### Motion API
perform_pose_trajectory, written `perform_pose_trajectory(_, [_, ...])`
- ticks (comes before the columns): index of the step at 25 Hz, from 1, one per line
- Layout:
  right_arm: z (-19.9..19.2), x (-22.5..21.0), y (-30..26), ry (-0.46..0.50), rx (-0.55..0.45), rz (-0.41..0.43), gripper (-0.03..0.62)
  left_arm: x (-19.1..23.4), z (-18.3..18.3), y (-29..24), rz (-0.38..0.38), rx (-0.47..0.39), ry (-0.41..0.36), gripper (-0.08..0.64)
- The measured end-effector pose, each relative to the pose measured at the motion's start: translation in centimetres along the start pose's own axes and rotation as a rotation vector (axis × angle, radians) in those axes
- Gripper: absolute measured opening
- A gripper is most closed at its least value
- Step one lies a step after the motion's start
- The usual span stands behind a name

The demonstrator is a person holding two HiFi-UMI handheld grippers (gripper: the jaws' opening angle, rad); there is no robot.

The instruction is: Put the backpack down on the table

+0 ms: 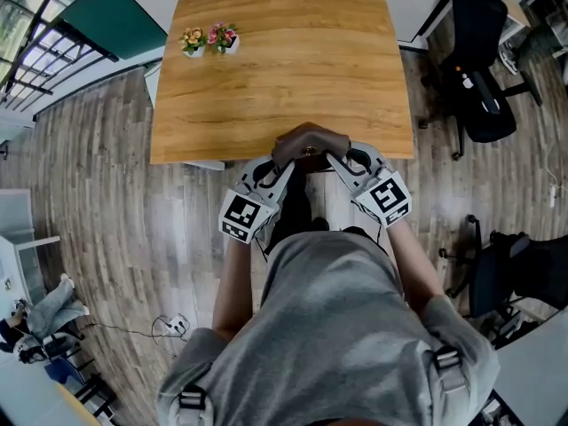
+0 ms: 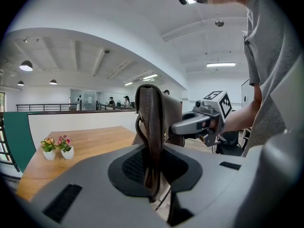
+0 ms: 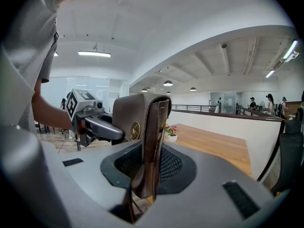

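A brown leather backpack (image 1: 309, 142) hangs between my two grippers over the near edge of the wooden table (image 1: 284, 60). In the head view my left gripper (image 1: 280, 161) and my right gripper (image 1: 338, 160) meet at its top from either side. In the left gripper view my left gripper (image 2: 152, 171) is shut on a brown strap (image 2: 150, 122) that stands upright in its jaws, with the right gripper (image 2: 197, 121) beyond. In the right gripper view my right gripper (image 3: 151, 175) is shut on the other strap (image 3: 156, 132). The bag's body (image 3: 129, 118) and the left gripper (image 3: 97, 125) are behind it.
Two small flower pots (image 1: 209, 40) stand at the table's far left. A black office chair (image 1: 479, 78) is to the right of the table, another dark chair (image 1: 506, 273) at the right of the wood floor. A green panel (image 1: 115, 16) lies at the far left.
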State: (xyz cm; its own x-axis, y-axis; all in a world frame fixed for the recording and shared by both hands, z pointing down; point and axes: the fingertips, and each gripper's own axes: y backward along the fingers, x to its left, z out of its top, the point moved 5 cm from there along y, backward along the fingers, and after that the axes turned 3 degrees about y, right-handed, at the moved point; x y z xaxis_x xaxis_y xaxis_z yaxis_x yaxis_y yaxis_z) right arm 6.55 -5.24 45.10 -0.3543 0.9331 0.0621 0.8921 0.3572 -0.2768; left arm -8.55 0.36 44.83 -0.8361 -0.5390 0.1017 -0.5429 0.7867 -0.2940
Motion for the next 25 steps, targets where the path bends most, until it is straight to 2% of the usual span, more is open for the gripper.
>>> perform_pose_trajectory(9, [0.3,-3.9,-2.0,-0.016,0.0,-0.044,0.08,3.3,1.5,-3.5,-0.037,0.012,-0.026,0.063])
perform_pose_trajectory(25, [0.7,-9.2,-4.9,-0.043,0.026,-0.144,0.081,8.4,3.2,-8.9,-0.133,0.021,-0.024,0.063])
